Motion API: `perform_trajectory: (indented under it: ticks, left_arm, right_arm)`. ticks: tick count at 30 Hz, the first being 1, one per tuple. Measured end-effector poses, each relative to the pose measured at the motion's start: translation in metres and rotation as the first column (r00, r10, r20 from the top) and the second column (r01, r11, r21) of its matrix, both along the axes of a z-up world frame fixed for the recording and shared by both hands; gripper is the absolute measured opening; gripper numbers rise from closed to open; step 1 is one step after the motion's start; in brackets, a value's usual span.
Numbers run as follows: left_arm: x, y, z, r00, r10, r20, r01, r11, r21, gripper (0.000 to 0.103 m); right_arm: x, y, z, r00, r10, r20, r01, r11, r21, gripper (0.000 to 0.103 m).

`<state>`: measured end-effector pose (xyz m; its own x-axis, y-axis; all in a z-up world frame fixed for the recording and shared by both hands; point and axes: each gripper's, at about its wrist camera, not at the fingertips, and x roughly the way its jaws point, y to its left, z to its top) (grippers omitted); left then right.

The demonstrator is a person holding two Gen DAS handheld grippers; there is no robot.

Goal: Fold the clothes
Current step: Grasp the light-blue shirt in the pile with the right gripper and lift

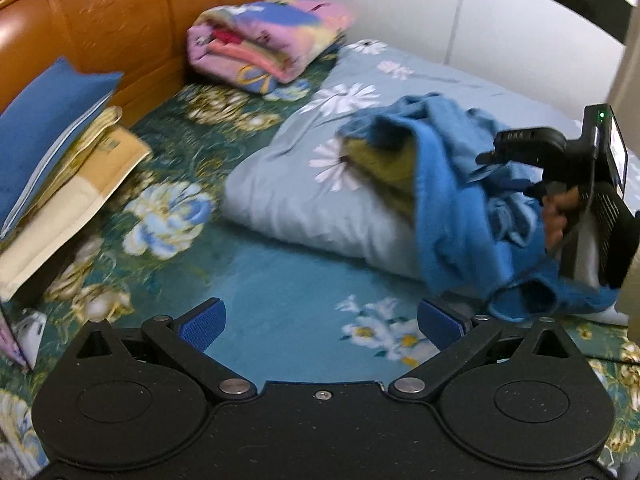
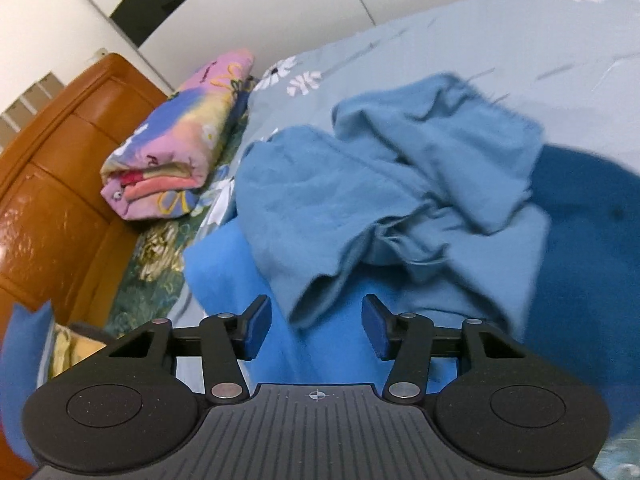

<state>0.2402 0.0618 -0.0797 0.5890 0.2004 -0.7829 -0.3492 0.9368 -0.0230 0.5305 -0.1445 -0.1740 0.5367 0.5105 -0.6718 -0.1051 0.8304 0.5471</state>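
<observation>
A crumpled pile of blue clothes [image 1: 452, 184] lies on a folded pale blue floral duvet [image 1: 296, 196], with an olive garment [image 1: 380, 160] under it. In the right wrist view a light blue garment [image 2: 384, 184] lies bunched over a brighter blue one [image 2: 332, 344]. My left gripper [image 1: 320, 326] is open and empty over the bed sheet, just left of the pile's lowest blue edge. My right gripper [image 2: 316, 332] is open over the bright blue cloth, with the light blue garment's hem just ahead of its pads. The right gripper's body [image 1: 576, 184] shows in the left wrist view beside the pile.
A folded pink floral quilt [image 1: 268, 48] lies by the orange wooden headboard [image 1: 100, 28]; it also shows in the right wrist view [image 2: 180, 140]. A blue pillow [image 1: 52, 120] and a cream pillow [image 1: 76, 208] lean at the left. White wall panels stand behind the bed.
</observation>
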Motion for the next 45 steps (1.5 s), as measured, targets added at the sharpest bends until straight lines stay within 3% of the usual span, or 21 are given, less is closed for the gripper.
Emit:
perform_trajectory:
  ticks: [8, 10, 12, 17, 20, 23, 27, 31, 35, 41, 45]
  left_arm:
    - [0.002, 0.01, -0.011, 0.999, 0.026, -0.043, -0.026, 1.0, -0.009, 0.101]
    - [0.003, 0.01, -0.012, 0.999, 0.021, -0.048, -0.022, 1.0, -0.012, 0.101]
    - [0.002, 0.01, -0.009, 0.999, 0.019, -0.044, -0.02, 1.0, -0.013, 0.101]
    - [-0.002, 0.015, 0.0, 0.999, 0.026, -0.024, -0.026, 1.0, -0.002, 0.101]
    - [-0.008, 0.021, 0.008, 0.999, 0.051, -0.008, -0.052, 0.999, -0.006, 0.101]
    - [-0.016, 0.022, 0.02, 0.998, 0.068, 0.016, -0.068, 0.998, -0.01, 0.101]
    - [-0.034, 0.021, 0.041, 0.996, 0.065, 0.062, -0.066, 0.998, 0.015, 0.101]
    - [-0.058, 0.022, 0.059, 0.991, 0.087, 0.097, -0.091, 0.995, 0.042, 0.101]
    - [-0.088, 0.026, 0.066, 0.988, 0.121, 0.098, -0.126, 0.99, 0.055, 0.101]
    - [-0.124, 0.027, 0.063, 0.989, 0.138, 0.051, -0.142, 0.987, 0.07, 0.101]
    - [-0.132, 0.022, 0.06, 0.992, 0.125, 0.032, -0.127, 0.989, 0.069, 0.101]
  right_arm:
    - [0.032, 0.022, -0.017, 0.999, -0.043, -0.011, 0.043, 0.995, 0.094, 0.044]
    - [0.043, 0.024, -0.017, 0.998, -0.062, -0.027, 0.064, 0.99, 0.122, 0.03]
    - [0.053, 0.021, -0.016, 0.995, -0.088, -0.047, 0.094, 0.981, 0.17, 0.008]
    - [0.056, -0.004, 0.006, 0.991, -0.124, -0.052, 0.135, 0.898, 0.418, 0.006]
    - [0.048, -0.013, 0.042, 0.995, -0.09, 0.038, 0.056, 0.841, 0.538, 0.005]
    - [0.033, -0.014, 0.093, 0.983, -0.029, 0.18, -0.084, 0.805, 0.587, 0.005]
    - [-0.009, -0.014, 0.15, 0.935, 0.091, 0.342, -0.29, 0.752, 0.592, 0.003]
    - [-0.076, -0.025, 0.173, 0.891, 0.226, 0.394, -0.425, 0.723, 0.545, 0.003]
    - [-0.15, -0.048, 0.156, 0.888, 0.344, 0.305, -0.457, 0.739, 0.495, 0.003]
    - [-0.254, -0.105, 0.099, 0.921, 0.39, 0.013, -0.342, 0.791, 0.507, 0.003]
    - [-0.314, -0.128, 0.065, 0.888, 0.424, -0.181, -0.318, 0.848, 0.425, 0.003]
